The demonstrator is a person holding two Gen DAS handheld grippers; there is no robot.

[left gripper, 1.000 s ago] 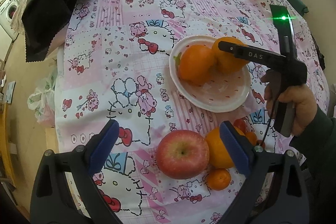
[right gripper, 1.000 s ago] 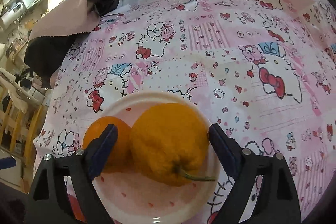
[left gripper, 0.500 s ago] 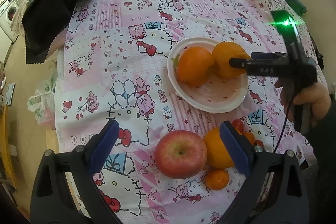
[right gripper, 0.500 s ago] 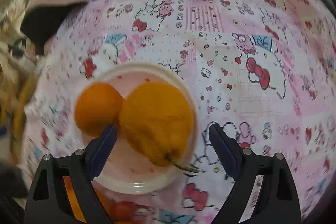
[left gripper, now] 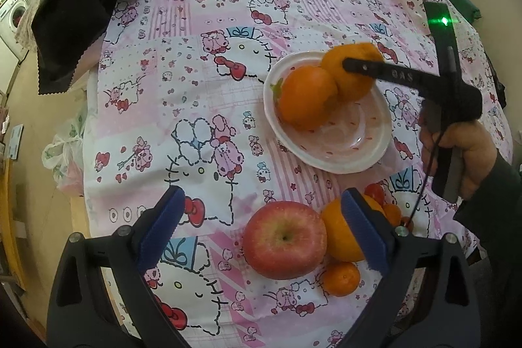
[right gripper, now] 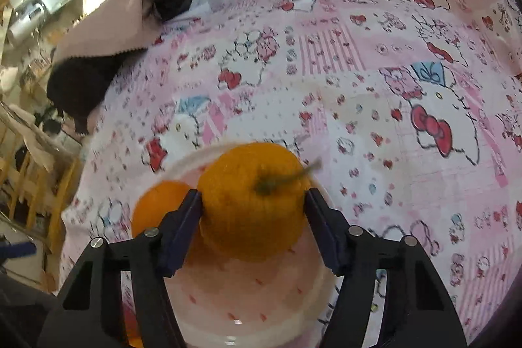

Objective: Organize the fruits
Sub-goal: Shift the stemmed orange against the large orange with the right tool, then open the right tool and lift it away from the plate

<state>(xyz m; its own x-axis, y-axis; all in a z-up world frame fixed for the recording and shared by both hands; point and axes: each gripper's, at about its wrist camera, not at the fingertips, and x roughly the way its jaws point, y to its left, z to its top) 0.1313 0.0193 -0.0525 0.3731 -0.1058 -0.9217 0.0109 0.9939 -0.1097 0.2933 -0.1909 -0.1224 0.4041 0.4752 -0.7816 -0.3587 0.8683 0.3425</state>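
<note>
A white plate (left gripper: 345, 157) holds a smooth orange (left gripper: 305, 98) and a bumpy stemmed citrus (left gripper: 350, 70). My right gripper (right gripper: 253, 201) is shut on the bumpy citrus (right gripper: 251, 201) over the plate (right gripper: 244, 309); the smooth orange (right gripper: 158, 204) lies to its left. In the left wrist view the right gripper (left gripper: 354, 64) reaches in from the right. My left gripper (left gripper: 261, 229) is open and empty above a red apple (left gripper: 284, 238). An orange (left gripper: 342, 234) and a small mandarin (left gripper: 341, 278) lie beside the apple.
A pink cartoon-print cloth (left gripper: 212, 87) covers the table. Small red fruits (left gripper: 378, 194) lie right of the orange. Black and pink fabric (left gripper: 81, 5) is piled at the far left corner. The table's left edge drops to the floor, with a plastic bag (left gripper: 62, 152) there.
My right gripper has closed its jaws on the bumpy citrus and turned it, so the stem now points up and away. My left gripper has stayed open over the apple.
</note>
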